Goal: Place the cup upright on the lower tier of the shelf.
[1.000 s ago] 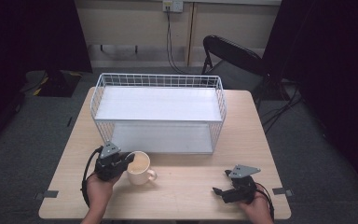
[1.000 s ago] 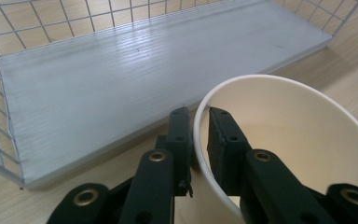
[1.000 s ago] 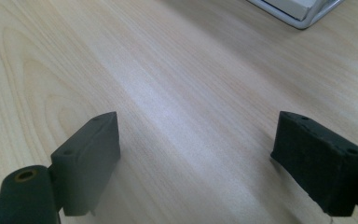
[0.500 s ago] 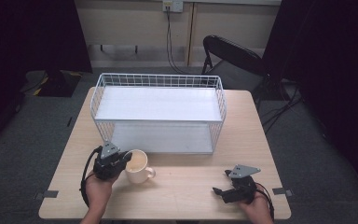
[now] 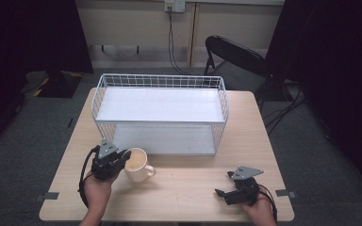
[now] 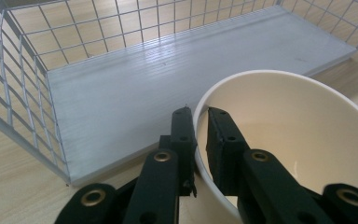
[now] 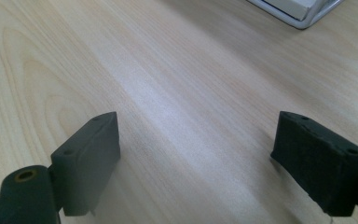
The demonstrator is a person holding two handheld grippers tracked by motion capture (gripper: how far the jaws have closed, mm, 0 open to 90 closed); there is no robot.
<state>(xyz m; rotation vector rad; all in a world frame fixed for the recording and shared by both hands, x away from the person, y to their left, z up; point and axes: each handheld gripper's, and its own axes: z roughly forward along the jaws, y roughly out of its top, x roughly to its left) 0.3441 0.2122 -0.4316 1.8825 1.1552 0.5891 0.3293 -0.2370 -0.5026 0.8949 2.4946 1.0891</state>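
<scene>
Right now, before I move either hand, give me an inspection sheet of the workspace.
Surface: light wooden table, bare in front.
Job's things: cream mug upright, handle pointing toward the right gripper; white wire rack with two shelves, both bare.
Clutter: nothing seen.
Grippers: left gripper pinching the mug's rim, one jaw inside, one outside; right gripper open above the table, holding nothing.
Cables: black cable looping from the left gripper; wall cables below an outlet.
Surroundings: black folding chair behind the table, grey carpet.

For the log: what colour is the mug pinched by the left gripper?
Cream, inside and out: the round ceramic mug, best in the left gripper view.
</scene>
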